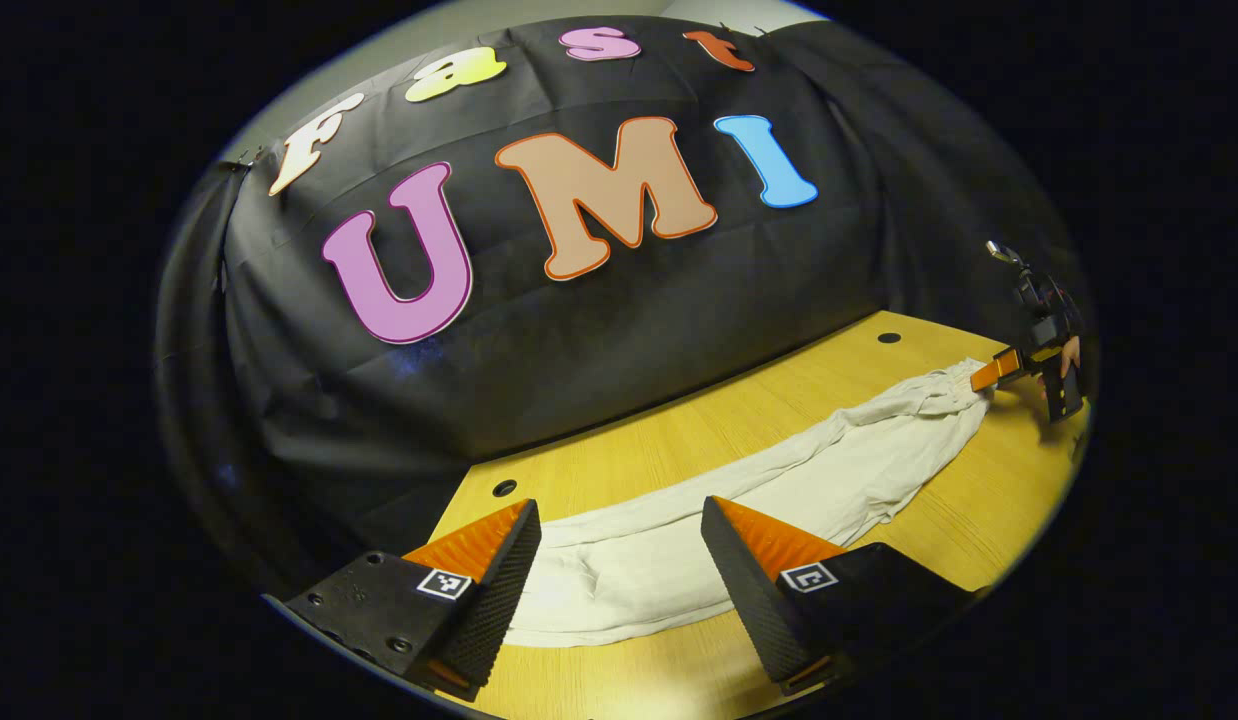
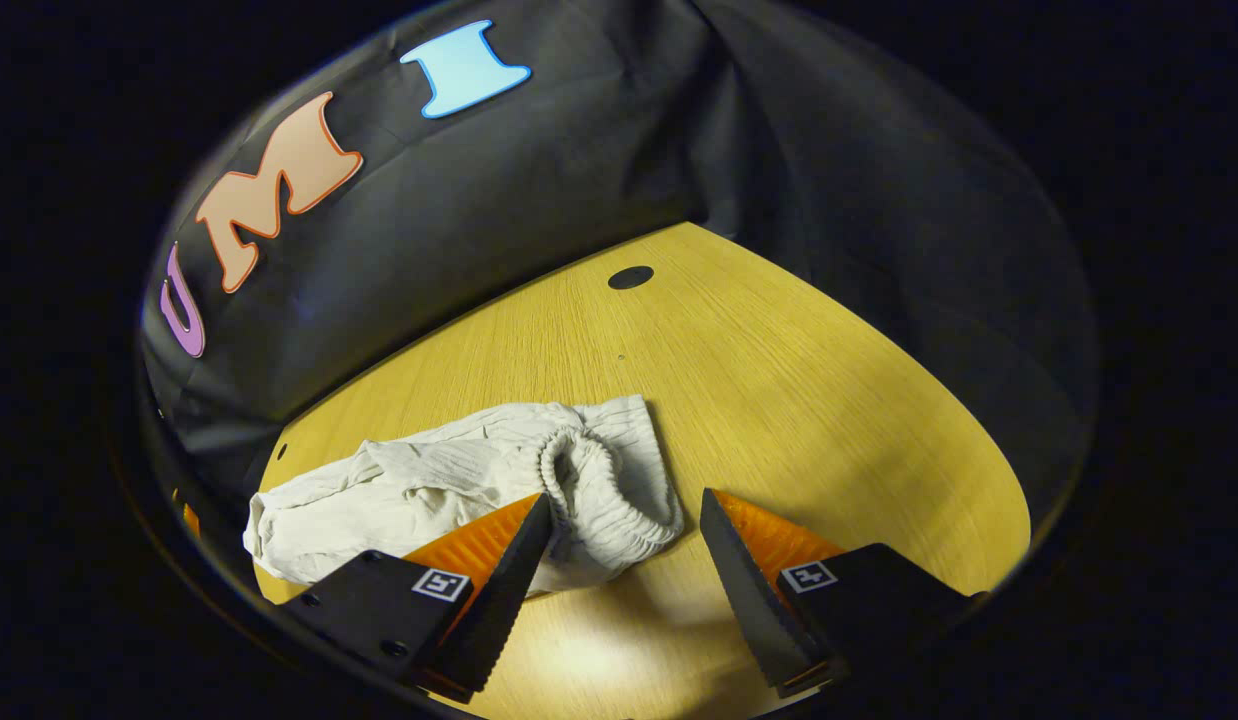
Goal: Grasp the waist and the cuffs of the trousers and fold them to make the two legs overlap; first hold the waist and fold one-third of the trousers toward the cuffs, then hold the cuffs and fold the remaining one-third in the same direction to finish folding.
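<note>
White trousers (image 1: 779,480) lie stretched in a long band across the wooden table (image 1: 679,430). My left gripper (image 1: 619,505) is open, low over the cuff end, with the cloth lying between its fingers. At the far end of the band, my right gripper (image 1: 989,378) touches the waist, held by a hand (image 1: 1069,352). In the right gripper view the gathered elastic waist (image 2: 609,490) lies bunched between the fingers of my open right gripper (image 2: 627,495), its left fingertip against the waistband. The trouser legs (image 2: 379,490) run off to the left.
The black booth wall (image 1: 629,320) runs close behind the table's far edge. Small dark holes (image 1: 504,487) (image 1: 889,337) (image 2: 630,277) mark the tabletop near that edge. Bare wood (image 2: 799,400) spreads beyond and right of the waist.
</note>
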Action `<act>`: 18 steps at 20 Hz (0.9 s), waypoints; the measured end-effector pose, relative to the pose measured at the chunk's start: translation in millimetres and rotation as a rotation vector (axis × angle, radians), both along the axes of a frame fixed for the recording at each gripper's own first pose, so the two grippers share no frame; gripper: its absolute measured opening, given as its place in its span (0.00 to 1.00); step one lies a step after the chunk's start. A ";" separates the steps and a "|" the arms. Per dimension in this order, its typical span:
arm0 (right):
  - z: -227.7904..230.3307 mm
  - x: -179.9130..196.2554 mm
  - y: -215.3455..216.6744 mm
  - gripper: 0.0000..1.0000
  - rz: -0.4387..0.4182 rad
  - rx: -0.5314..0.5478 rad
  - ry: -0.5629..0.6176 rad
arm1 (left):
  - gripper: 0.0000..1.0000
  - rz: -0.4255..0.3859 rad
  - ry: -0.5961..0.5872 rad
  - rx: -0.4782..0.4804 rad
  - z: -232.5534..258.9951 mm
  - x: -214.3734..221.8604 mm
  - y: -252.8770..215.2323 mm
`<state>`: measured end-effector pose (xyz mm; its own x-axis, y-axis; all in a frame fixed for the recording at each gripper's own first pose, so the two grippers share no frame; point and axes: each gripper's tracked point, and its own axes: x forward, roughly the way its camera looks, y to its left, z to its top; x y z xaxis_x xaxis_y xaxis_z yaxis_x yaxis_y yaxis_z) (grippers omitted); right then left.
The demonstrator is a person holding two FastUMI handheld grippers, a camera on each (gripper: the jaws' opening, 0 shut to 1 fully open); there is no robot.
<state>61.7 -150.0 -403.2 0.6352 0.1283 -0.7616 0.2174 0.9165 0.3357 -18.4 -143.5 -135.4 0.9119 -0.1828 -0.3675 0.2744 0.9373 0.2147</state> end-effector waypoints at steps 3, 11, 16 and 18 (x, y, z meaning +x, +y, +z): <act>-7.7 1.4 5.8 0.82 0.008 0.013 0.010 | 0.95 0.007 -0.003 0.013 3.3 -2.9 -0.7; 3.5 5.4 15.8 0.12 0.061 -0.032 -0.001 | 0.95 0.035 -0.023 -0.012 9.8 -3.2 6.6; 29.7 7.5 20.5 0.11 0.037 0.007 -0.021 | 0.96 0.029 -0.018 -0.016 8.0 -1.8 18.7; 46.3 10.7 25.4 0.11 0.031 0.018 -0.045 | 0.96 0.020 -0.022 -0.035 9.9 -3.2 23.2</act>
